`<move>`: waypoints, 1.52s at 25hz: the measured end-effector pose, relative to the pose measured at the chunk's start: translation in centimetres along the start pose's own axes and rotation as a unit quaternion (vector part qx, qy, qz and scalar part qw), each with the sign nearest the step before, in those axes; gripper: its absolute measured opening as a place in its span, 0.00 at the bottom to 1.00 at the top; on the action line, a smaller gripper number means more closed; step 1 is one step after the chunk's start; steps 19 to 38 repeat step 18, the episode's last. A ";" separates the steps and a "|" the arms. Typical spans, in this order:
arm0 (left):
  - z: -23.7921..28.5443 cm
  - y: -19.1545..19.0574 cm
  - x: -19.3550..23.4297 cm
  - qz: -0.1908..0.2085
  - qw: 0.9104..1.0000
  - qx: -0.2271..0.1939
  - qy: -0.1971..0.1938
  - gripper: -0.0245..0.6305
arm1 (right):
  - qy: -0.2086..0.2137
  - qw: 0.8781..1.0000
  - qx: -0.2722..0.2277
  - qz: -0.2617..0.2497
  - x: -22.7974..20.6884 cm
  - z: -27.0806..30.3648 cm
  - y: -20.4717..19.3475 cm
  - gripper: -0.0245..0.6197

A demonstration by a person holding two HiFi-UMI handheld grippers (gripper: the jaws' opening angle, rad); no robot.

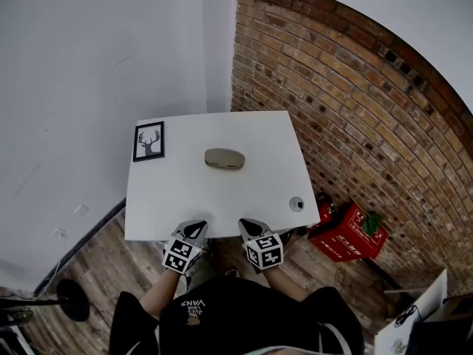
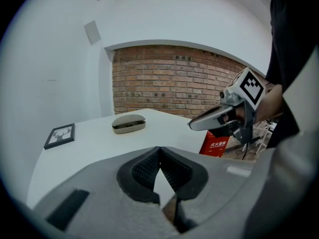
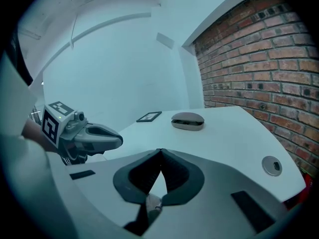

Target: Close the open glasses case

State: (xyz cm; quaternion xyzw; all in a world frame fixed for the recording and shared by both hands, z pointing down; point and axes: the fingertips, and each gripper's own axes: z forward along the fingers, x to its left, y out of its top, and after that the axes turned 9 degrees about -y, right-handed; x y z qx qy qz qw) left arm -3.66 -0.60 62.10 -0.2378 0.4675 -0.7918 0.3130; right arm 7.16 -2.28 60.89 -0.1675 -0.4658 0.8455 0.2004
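Fingers (image 2: 143, 172) clenched, nothing held: left gripper (image 1: 196, 226), right gripper (image 1: 249, 225), at table (image 1: 177, 198) near edge; case (image 1: 225, 158) mid-table.

Glasses case (image 1: 225, 158): beige, oval, flat on white table (image 1: 214, 198), past middle, well ahead of me; long side across; lid down, dark slit along seam.
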 end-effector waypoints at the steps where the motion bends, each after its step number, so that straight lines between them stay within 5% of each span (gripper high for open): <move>1: 0.1 0.0 0.0 0.000 1.000 -0.001 -0.001 0.05 | -0.001 1.000 -0.001 -0.002 -0.1 0.0 0.1 0.04; 38: 0.8 0.9 0.4 0.009 1.000 -0.013 -0.006 0.05 | -0.013 1.000 -0.010 -0.001 -1.3 0.8 1.2 0.04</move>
